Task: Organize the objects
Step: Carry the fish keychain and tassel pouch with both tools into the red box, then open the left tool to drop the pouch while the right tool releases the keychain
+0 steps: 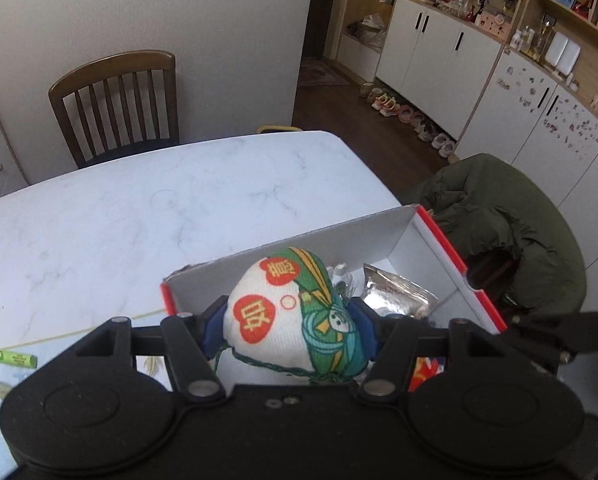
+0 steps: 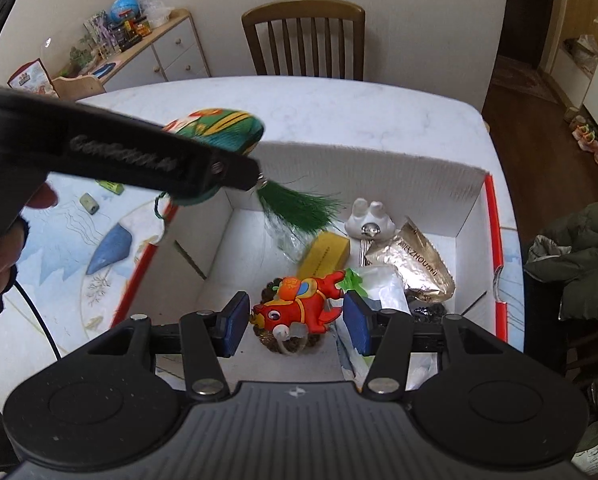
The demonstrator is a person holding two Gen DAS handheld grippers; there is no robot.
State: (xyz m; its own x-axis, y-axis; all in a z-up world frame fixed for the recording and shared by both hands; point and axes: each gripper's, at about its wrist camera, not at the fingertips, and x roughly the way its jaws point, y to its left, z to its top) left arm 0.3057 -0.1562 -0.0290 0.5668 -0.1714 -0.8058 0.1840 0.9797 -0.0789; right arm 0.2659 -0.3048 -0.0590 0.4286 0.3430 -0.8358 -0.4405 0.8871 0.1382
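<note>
left gripper is clamped on a stuffed fabric sachet with a green tassel, held above the left rim of the open cardboard box on the marble table. right gripper is spread, empty, over a red fish toy lying in the box. step in hand: depositing the sachet. next move likely calls for carrying it past the rim, then releasing.

White pouch printed with red apples and green bands; green tassel; red-orange toy fish; white box with red rim; white-marbled worktop.
</note>
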